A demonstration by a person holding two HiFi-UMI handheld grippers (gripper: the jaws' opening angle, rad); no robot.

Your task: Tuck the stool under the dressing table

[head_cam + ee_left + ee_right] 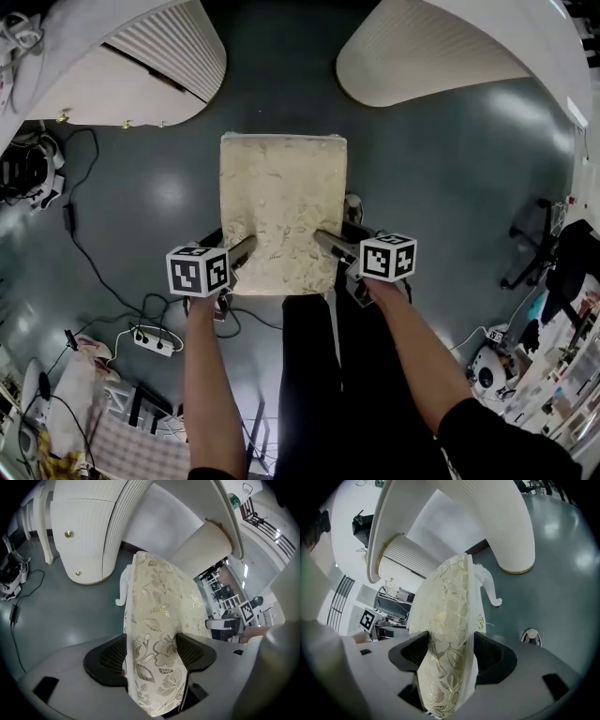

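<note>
On my feed, the glossy dark grey floor carries the cream floral-cushioned stool at the middle. A white ribbed dressing-table pedestal stands far left and its twin far right (floor shows between them). Black cables trail along the left to a white power strip nearer me. A black wheeled chair base sits at the right.

White power strip and black cable, seemingly connected, on floor
</note>
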